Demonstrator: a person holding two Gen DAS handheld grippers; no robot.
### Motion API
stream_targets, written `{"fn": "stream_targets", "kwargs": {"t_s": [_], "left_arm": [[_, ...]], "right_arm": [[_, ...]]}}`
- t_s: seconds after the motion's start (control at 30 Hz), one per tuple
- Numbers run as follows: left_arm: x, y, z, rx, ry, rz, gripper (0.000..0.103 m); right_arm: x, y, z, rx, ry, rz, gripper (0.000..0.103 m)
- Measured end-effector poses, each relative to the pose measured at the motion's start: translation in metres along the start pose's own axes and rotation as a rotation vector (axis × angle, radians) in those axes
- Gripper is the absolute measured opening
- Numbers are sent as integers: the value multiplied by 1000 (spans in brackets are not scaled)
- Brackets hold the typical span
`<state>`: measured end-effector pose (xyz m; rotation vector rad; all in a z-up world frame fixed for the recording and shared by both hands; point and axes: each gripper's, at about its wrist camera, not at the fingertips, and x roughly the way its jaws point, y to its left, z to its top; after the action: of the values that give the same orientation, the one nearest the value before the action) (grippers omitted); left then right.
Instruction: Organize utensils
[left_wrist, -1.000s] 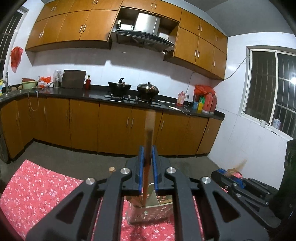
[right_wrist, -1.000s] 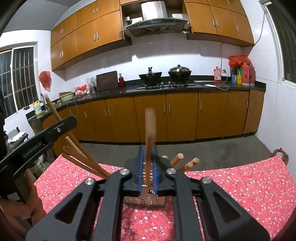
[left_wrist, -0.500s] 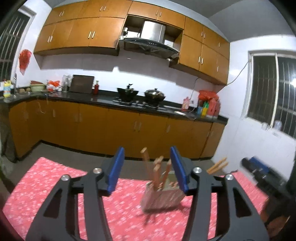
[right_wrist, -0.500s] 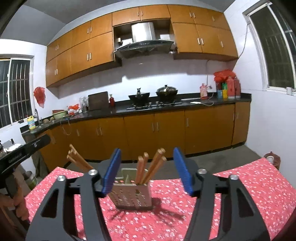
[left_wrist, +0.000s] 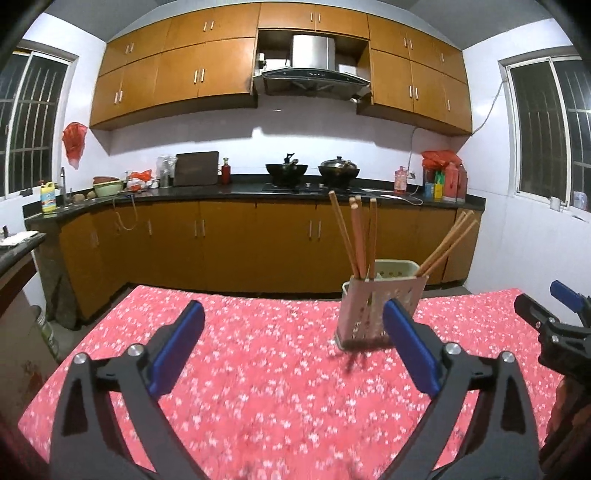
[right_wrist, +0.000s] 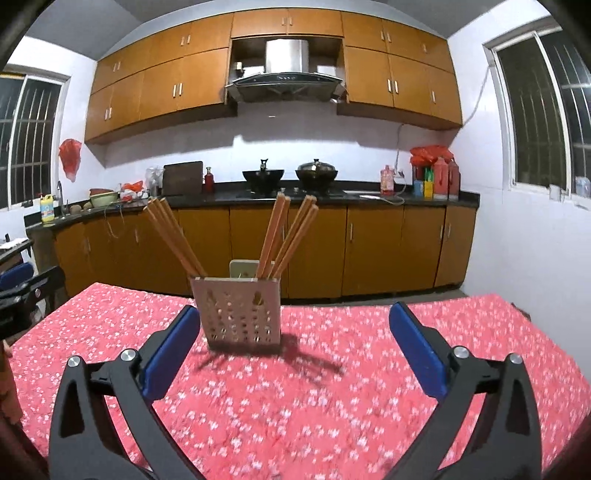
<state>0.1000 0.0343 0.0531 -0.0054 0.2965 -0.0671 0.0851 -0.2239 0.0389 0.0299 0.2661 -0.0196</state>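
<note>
A pale perforated utensil holder (left_wrist: 380, 308) (right_wrist: 240, 312) stands upright on the red flowered tablecloth (left_wrist: 280, 373) (right_wrist: 325, 387). Several wooden chopsticks (left_wrist: 356, 240) (right_wrist: 277, 236) stand in it, leaning apart in bunches. My left gripper (left_wrist: 293, 347) is open and empty, drawn back from the holder, which sits ahead to its right. My right gripper (right_wrist: 293, 345) is open and empty, with the holder ahead to its left. The right gripper also shows at the right edge of the left wrist view (left_wrist: 554, 325).
The table ends just behind the holder, with floor beyond. Kitchen cabinets (left_wrist: 229, 236) and a dark counter with pots (right_wrist: 288, 177) run along the far wall. White walls with windows stand at both sides.
Both grippers were shut on chopsticks over the holder. They opened, left the chopsticks in it, and drew back and apart.
</note>
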Motion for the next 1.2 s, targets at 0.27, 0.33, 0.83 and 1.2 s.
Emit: {"fn": "stream_targets", "kwargs": {"t_s": [0.27, 0.33, 0.83, 1.2], "left_arm": [[-29, -5, -35, 49, -6, 33, 99], [-34, -6, -41, 44, 3, 32, 99], [-39, -6, -64, 41, 52, 26, 99], [-37, -8, -67, 38, 62, 24, 99]], "right_arm": [[-27, 10, -22, -34, -5, -12, 101], [-31, 10, -28, -22, 12, -5, 101], [-37, 7, -61, 7, 79, 0, 101], [-39, 5, -63, 6, 85, -3, 101]]}}
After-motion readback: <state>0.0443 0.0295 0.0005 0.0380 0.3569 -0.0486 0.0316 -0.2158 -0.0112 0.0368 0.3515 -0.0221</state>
